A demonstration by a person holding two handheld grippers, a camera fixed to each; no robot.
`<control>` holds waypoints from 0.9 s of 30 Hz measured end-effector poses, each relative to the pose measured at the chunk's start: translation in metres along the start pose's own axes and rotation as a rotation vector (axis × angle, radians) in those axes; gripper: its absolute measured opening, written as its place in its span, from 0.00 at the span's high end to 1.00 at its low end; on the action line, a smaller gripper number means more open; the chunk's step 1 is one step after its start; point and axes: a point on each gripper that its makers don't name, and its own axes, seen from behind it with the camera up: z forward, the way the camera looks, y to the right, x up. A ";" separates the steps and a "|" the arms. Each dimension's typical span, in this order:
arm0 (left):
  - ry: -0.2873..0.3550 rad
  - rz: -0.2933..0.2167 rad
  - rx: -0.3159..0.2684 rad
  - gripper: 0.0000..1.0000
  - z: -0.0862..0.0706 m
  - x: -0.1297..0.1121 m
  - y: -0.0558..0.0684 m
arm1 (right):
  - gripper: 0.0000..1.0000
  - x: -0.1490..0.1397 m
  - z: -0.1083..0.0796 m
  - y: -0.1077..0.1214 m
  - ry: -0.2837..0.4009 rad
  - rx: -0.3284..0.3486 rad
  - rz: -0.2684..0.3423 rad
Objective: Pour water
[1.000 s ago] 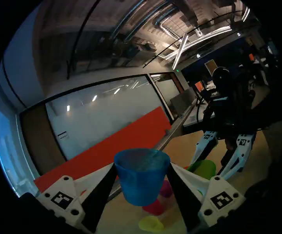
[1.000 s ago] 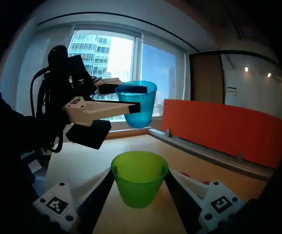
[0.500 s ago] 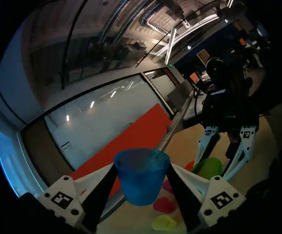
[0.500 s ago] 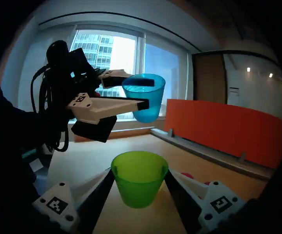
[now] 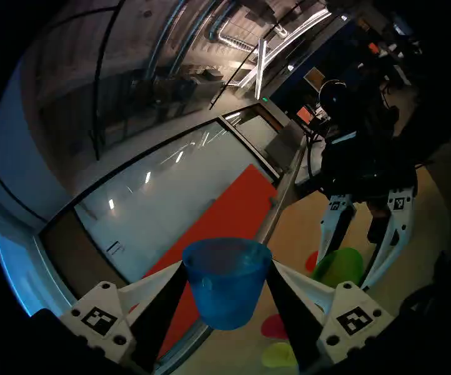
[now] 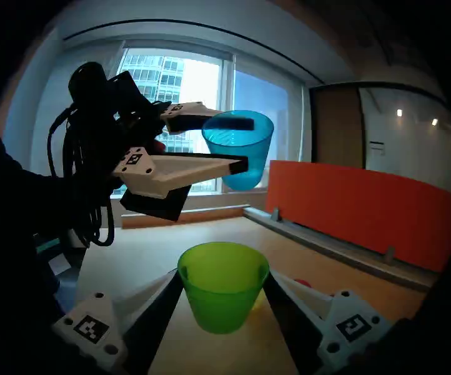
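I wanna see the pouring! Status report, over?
Left gripper shut on blue cup, held high. Right gripper shut on green cup. Not pouring yet. Nothing between cups.

Orange panel (image 6: pixel 363 209), blue cup (image 5: pixel 227 290), green cup (image 6: pixel 223 284), seemingly pink disc (image 5: pixel 274 325)

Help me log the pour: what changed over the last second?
The left gripper carried the blue cup up and to the right in the right gripper view. Both grips held; the green cup stayed put in the right gripper.
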 end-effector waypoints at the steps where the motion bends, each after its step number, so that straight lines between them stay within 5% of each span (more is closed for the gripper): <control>1: 0.000 0.007 0.001 0.14 0.000 0.000 0.000 | 0.09 0.000 0.000 0.000 0.000 0.001 0.000; 27: -0.010 0.198 0.019 0.14 0.003 0.008 0.000 | 0.09 0.005 0.000 -0.003 0.009 0.003 -0.009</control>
